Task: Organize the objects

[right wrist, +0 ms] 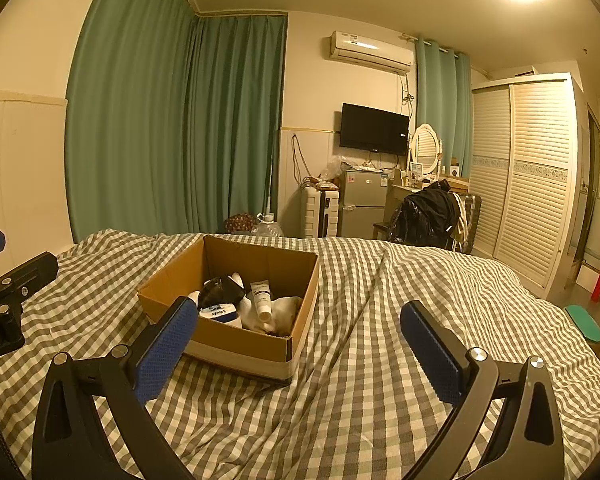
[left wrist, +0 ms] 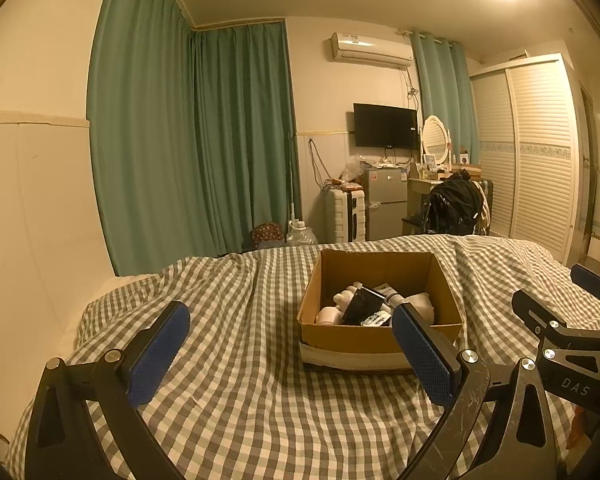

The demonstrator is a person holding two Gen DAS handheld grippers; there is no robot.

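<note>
A brown cardboard box (left wrist: 380, 338) stands on the checked bedspread (left wrist: 240, 360); it also shows in the right wrist view (right wrist: 240, 344). Inside lie a white tube (right wrist: 261, 295), a black pouch (right wrist: 222, 290), a tissue pack (right wrist: 219, 313), white cloth (right wrist: 286, 310) and small white bottles (left wrist: 327, 314). My left gripper (left wrist: 292, 354) is open and empty, just in front of the box, with its right finger (left wrist: 424, 356) at the box's near corner. My right gripper (right wrist: 300, 350) is open and empty, to the right of the box.
The bed fills the foreground, with a cream wall (left wrist: 28, 200) at its left. Beyond are green curtains (left wrist: 188, 140), a suitcase (left wrist: 346, 216), a small fridge (left wrist: 384, 204), a chair with dark clothes (left wrist: 452, 208) and a louvred wardrobe (left wrist: 528, 152).
</note>
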